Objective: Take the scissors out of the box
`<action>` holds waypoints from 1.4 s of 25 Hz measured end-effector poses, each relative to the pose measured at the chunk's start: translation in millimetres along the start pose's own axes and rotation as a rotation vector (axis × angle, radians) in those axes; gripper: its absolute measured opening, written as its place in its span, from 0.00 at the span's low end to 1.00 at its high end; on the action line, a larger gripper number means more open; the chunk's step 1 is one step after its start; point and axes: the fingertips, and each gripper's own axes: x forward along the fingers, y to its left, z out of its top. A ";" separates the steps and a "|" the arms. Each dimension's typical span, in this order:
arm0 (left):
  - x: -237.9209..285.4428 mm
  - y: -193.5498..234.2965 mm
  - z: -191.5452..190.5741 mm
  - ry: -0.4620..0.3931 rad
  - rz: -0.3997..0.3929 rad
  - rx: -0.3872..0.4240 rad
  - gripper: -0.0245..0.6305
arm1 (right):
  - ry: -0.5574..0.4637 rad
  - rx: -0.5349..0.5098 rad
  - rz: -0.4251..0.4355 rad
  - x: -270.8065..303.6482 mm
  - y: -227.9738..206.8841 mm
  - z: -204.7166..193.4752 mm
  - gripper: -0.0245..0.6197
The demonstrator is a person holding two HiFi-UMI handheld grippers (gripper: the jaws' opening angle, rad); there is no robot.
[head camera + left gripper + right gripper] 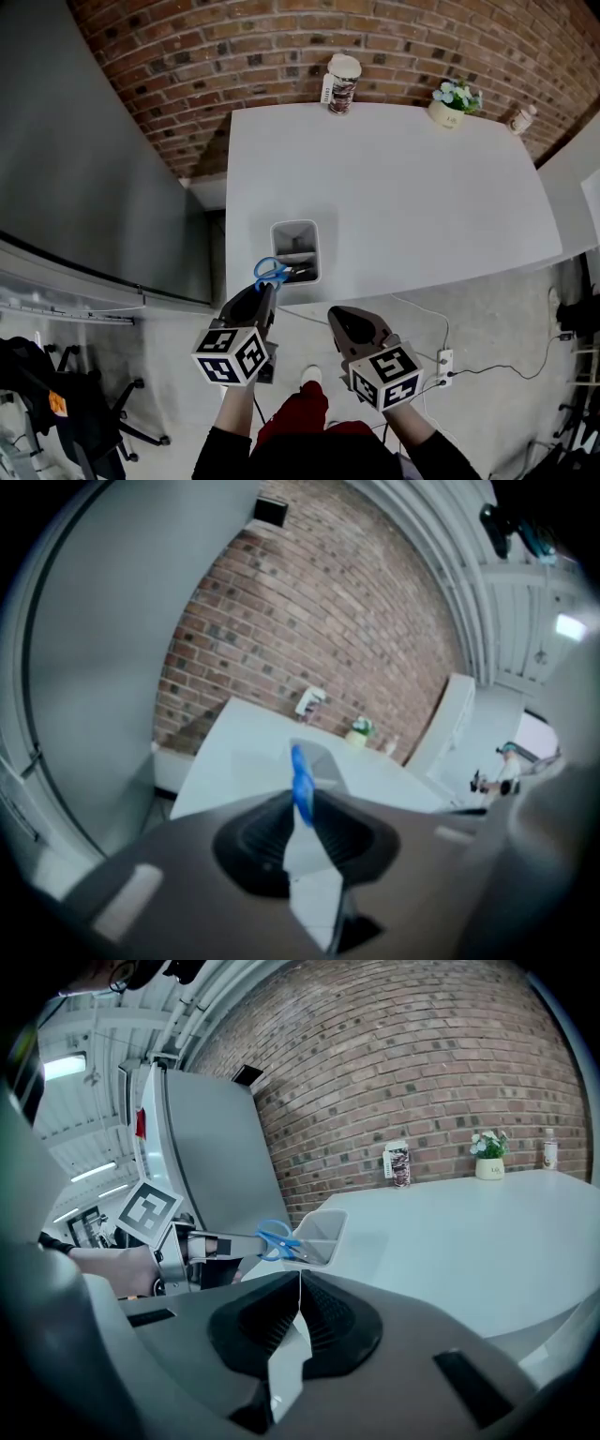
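My left gripper (266, 289) is pinching the scissors (271, 272) by their blue handle loops. In the left gripper view the blue plastic stands edge-on in the narrow slot between the pads. The loops hang just outside the near rim of the box (314, 248), and the blades slant in over that rim, so the scissors are partly in the box.

The box stands upright at the near edge of the table (394, 187), towards its left corner, and its front wall is about flush with that edge. Both grippers sit on my side of the edge, over the floor (497, 309). To the left of the box there is only a narrow strip of tabletop before the table's side edge. Past that edge is a gap, then a tall grey panel (84, 159).

My right gripper (336, 315) has its jaws pressed together with nothing between them. It is beside the left one with a gap between them, and its tips are short of the table's edge.

To the right of the box and beyond it, white tabletop runs wide. A cup (343, 82), a plant (455, 101) and a bottle (522, 118) stand well apart along the far edge, against the brick wall (234, 47). Low on the right, a power strip (443, 366) and its cable lie on the floor.
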 end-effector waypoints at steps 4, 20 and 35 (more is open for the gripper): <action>-0.3 -2.7 2.2 -0.005 -0.007 0.001 0.11 | 0.000 0.002 -0.003 1.0 0.1 1.5 0.05; 0.3 -21.7 15.8 -0.035 -0.056 0.044 0.08 | -0.022 -0.002 -0.034 -10.0 -6.0 8.7 0.05; -34.9 -36.4 36.2 -0.114 -0.066 0.092 0.08 | -0.071 -0.022 -0.042 -30.5 6.2 19.7 0.05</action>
